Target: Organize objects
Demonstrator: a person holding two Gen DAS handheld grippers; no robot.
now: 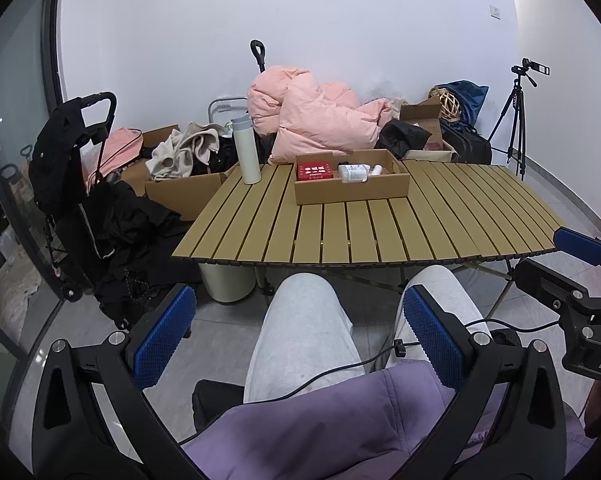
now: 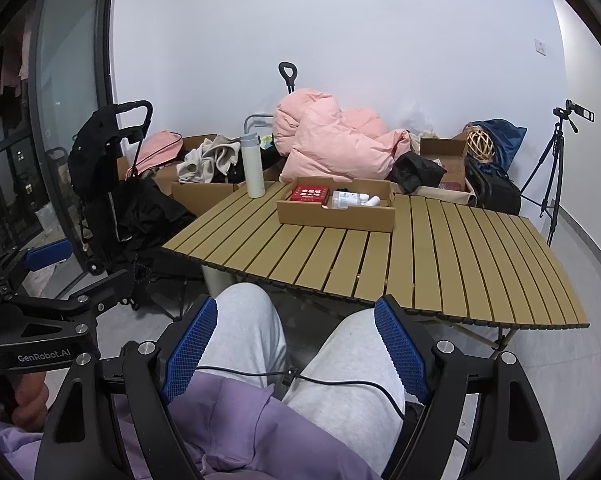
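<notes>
Left gripper (image 1: pixel 296 336) spread, empty, low over lap. Flask (image 1: pixel 246 149) ahead-left on surface (image 1: pixel 440 220), well apart. Box (image 1: pixel 350 188) ahead, holding red pack (image 1: pixel 315 170) and bottle (image 1: pixel 354 172). Right gripper (image 2: pixel 296 354) likewise spread. Best: approach flask level, pinch mid-body.

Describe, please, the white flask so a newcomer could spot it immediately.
Start at the slatted wooden table. To the left of the shallow cardboard tray, near the far left corner, stands the white flask. It is the only tall upright item on the table, and it stands outside the tray.
</notes>
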